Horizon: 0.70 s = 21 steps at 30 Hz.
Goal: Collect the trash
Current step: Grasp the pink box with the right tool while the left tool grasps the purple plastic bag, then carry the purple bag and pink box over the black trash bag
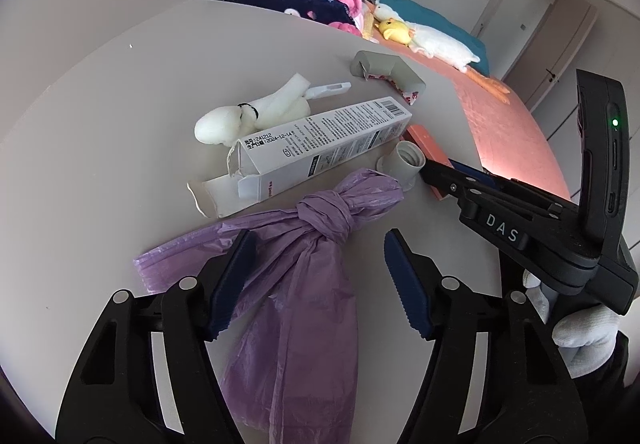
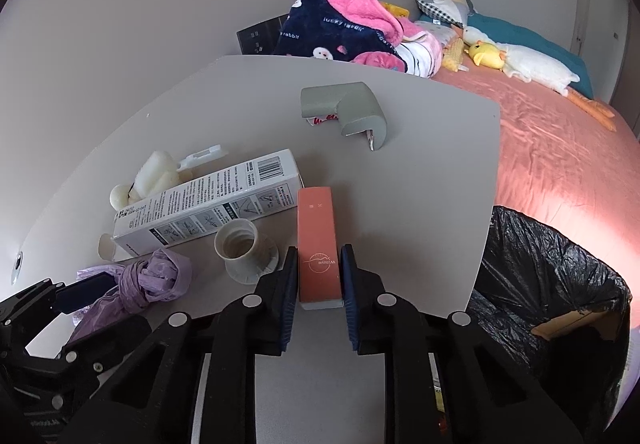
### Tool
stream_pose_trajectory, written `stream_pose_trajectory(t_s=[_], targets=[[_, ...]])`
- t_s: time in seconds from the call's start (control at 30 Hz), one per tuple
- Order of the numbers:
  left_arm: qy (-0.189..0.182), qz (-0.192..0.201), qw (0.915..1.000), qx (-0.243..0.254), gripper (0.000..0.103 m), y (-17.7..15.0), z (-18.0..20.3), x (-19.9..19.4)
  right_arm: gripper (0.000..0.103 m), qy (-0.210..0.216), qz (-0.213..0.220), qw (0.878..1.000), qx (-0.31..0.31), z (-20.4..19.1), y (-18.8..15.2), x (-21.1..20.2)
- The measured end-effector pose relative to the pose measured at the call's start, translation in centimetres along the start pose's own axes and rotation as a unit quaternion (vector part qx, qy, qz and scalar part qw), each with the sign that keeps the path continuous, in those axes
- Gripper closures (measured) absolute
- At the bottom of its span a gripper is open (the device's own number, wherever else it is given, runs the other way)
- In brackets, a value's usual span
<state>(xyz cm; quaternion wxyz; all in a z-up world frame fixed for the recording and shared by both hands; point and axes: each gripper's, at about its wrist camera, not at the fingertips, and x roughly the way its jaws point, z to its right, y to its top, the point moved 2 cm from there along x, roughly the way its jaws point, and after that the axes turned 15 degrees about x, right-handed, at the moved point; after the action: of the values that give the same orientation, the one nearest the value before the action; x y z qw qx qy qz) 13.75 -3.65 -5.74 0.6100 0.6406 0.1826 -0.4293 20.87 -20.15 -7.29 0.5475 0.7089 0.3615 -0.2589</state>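
Note:
A knotted purple plastic bag (image 1: pixel 320 212) lies on the grey table (image 1: pixel 120 124), its body running toward the camera. My left gripper (image 1: pixel 320 280) straddles it below the knot with jaws open; the left pad sits at the bag's edge and the right pad stands clear of it. In the right wrist view my right gripper (image 2: pixel 320 272) is shut on the near end of a slim orange box (image 2: pixel 318 228), which lies flat on the table. The same box (image 1: pixel 424 142) shows in the left wrist view beyond the right gripper's fingers (image 1: pixel 440 170).
A long white carton (image 2: pixel 208 200), a white threaded cap (image 2: pixel 240 248), white foam pieces (image 1: pixel 248 116) and a grey corner guard (image 2: pixel 348 108) lie on the table. A bin with a black liner (image 2: pixel 552 276) stands past the table's right edge, beside the pink bed (image 2: pixel 560 164).

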Motion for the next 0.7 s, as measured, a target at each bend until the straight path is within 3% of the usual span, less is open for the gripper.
stream_pose_trajectory(t_s=[0.13, 0.43, 0.7], targets=[[-0.003, 0.001, 0.9999, -0.014, 0.062, -0.1, -0.5, -0.1, 0.081, 0.018, -0.008, 1.0, 0.024, 0.7, -0.2, -0.4], [0.023, 0.011, 0.9997, -0.005, 0.087, -0.4, -0.4, -0.1, 0.081, 0.037, -0.007, 0.998, 0.053, 1.6, -0.9, -1.6], [0.013, 0.035, 0.9993, -0.005, 0.094, -0.3, 0.0, -1.3, 0.081, 0.044, 0.009, 0.997, 0.058, 2.0, -1.2, -3.8]])
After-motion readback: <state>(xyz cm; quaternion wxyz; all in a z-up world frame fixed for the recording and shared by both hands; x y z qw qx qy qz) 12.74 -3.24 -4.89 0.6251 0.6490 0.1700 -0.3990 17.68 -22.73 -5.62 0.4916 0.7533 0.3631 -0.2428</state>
